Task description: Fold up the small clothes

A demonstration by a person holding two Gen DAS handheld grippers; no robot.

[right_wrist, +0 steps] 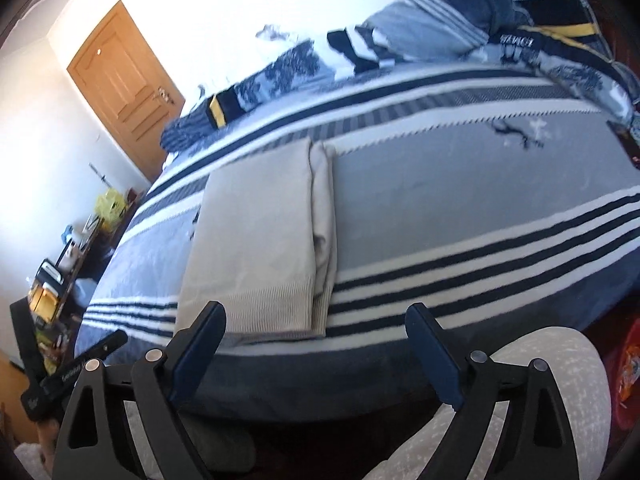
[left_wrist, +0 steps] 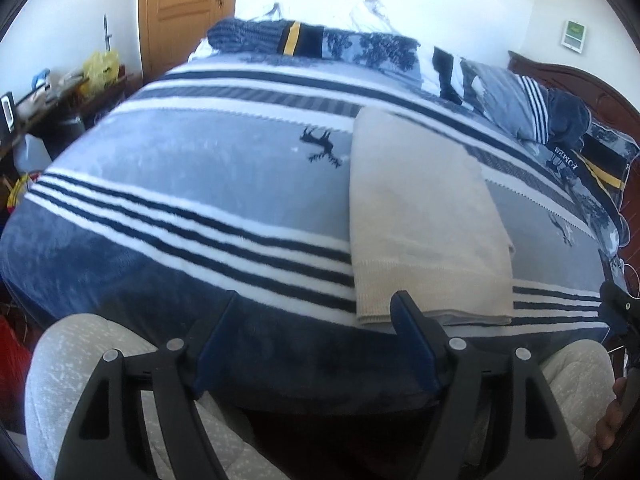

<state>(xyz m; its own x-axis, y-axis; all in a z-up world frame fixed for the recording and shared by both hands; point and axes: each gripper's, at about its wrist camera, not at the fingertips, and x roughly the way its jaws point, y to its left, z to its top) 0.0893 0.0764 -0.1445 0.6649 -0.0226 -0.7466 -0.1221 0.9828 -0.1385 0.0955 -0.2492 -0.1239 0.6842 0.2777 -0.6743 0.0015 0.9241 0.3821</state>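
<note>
A beige knit garment [left_wrist: 420, 216] lies folded into a long strip on the striped blue and white bed blanket [left_wrist: 200, 184]. It also shows in the right wrist view [right_wrist: 260, 240], with a narrower folded layer along its right side. My left gripper [left_wrist: 316, 312] is open and empty, held just short of the garment's ribbed near hem. My right gripper [right_wrist: 316, 320] is open and empty, also just short of the near hem. Neither gripper touches the cloth.
Pillows and a bunched quilt [left_wrist: 532, 108] lie along the headboard side. A cluttered side table [left_wrist: 60, 92] and a wooden door [left_wrist: 184, 8] stand at the left. The person's light-trousered knees [right_wrist: 520, 400] are below the bed edge.
</note>
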